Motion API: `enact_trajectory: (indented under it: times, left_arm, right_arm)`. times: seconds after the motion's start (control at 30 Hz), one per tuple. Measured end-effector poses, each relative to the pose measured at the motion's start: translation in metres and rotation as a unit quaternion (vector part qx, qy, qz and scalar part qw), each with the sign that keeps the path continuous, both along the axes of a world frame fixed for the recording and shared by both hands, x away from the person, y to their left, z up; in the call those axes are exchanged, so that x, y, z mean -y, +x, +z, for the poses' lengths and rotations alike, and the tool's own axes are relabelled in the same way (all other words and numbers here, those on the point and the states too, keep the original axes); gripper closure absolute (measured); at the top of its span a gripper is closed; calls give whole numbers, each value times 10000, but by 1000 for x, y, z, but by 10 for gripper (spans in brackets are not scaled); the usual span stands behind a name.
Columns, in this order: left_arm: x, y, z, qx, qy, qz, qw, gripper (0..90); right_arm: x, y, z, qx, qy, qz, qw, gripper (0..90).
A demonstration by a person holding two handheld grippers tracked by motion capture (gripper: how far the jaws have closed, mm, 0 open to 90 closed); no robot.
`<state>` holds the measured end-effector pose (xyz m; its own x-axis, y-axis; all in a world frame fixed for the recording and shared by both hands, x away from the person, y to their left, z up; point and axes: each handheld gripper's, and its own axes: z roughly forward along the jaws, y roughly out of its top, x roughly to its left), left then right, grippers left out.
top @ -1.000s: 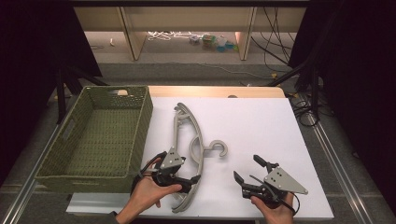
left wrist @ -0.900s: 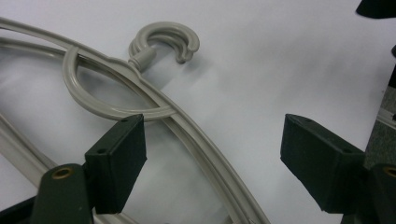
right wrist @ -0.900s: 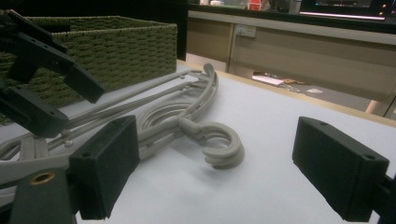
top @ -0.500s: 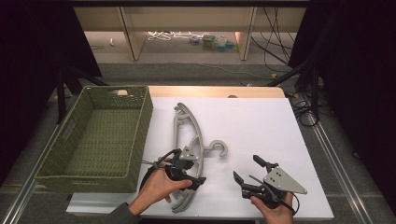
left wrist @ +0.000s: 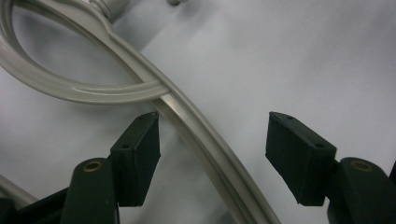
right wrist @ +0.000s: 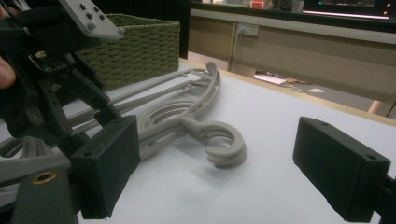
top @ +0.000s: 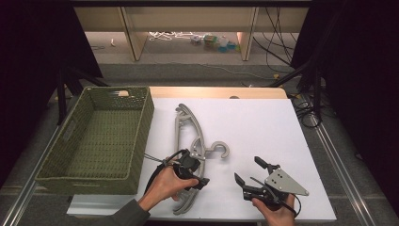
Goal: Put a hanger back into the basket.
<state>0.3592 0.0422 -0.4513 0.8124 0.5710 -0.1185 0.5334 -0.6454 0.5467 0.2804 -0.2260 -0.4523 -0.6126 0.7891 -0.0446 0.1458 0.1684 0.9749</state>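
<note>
Item: grey plastic hanger (top: 188, 136), flat on white table (top: 263, 122) beside green basket (top: 101, 136). Judged light, rigid, slick; best taken at one thin arm. Left gripper (left wrist: 212, 154) straddled arm, jaws just closing, not yet pinching. Right gripper (top: 247, 174) lay agape, empty.

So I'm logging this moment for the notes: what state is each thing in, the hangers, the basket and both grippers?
Grey hangers: stacked flat on the white table, hooks pointing right.
Green woven basket: upright, empty.
Left gripper: open, jaws just been closing, astride a hanger arm, pads not touching it.
Right gripper: open, holding nothing, right of the hangers.
</note>
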Motion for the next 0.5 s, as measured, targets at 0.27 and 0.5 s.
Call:
enact_trajectory:
  times: [0.27, 0.5]
  left_arm:
    - [3, 9, -5, -69, 79, 28, 9999, 431]
    - [5, 18, -9, -156, 35, 67, 9999, 461]
  right_arm:
    - [1, 0, 0, 14, -24, -34, 10000, 154]
    - [0, 1, 0, -6, -20, -9, 10000, 155]
